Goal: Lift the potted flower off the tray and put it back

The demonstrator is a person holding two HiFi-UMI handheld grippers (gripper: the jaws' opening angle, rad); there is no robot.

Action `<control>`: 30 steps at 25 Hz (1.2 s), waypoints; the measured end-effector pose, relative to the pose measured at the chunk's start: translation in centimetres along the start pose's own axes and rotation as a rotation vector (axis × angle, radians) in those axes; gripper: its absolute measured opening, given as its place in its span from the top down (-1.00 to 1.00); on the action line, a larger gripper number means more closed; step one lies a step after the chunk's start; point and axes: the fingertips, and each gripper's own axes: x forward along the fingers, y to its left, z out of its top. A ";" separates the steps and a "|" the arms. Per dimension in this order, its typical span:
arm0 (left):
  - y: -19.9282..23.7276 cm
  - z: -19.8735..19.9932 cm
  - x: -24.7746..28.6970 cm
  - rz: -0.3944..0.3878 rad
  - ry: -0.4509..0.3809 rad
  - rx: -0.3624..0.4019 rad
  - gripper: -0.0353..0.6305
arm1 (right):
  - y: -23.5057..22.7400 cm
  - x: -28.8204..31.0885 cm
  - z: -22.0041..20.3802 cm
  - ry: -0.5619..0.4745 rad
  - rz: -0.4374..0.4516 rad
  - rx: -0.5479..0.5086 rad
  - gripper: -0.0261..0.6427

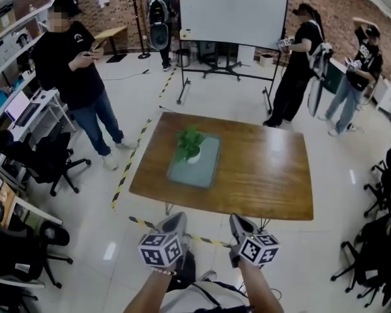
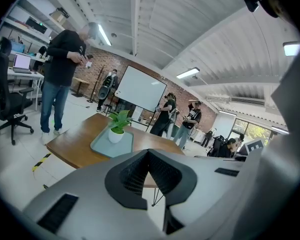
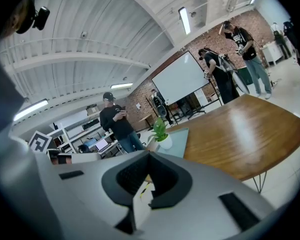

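A small green potted flower (image 1: 189,145) in a white pot stands upright on a grey-green tray (image 1: 205,171) on the left half of the wooden table (image 1: 267,175). Both grippers hang in front of the table's near edge, short of it and well away from the plant. My left gripper (image 1: 178,218) and my right gripper (image 1: 238,219) each have their jaws together with nothing between them. The left gripper view shows the potted flower (image 2: 118,124) on the tray (image 2: 101,146) beyond that gripper (image 2: 149,152). In the right gripper view, the potted flower (image 3: 161,131) and the tray (image 3: 180,138) lie past my right gripper (image 3: 150,154).
Yellow-black tape (image 1: 128,165) marks the floor round the table. A person in black (image 1: 75,64) stands at the left by desks and office chairs (image 1: 49,158). A whiteboard (image 1: 231,12) and other people (image 1: 303,64) are beyond the table. More chairs (image 1: 371,259) stand at the right.
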 end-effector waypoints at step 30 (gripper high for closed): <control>10.4 11.0 17.7 -0.125 0.108 0.067 0.90 | -6.0 28.7 5.4 0.108 -0.120 0.007 0.45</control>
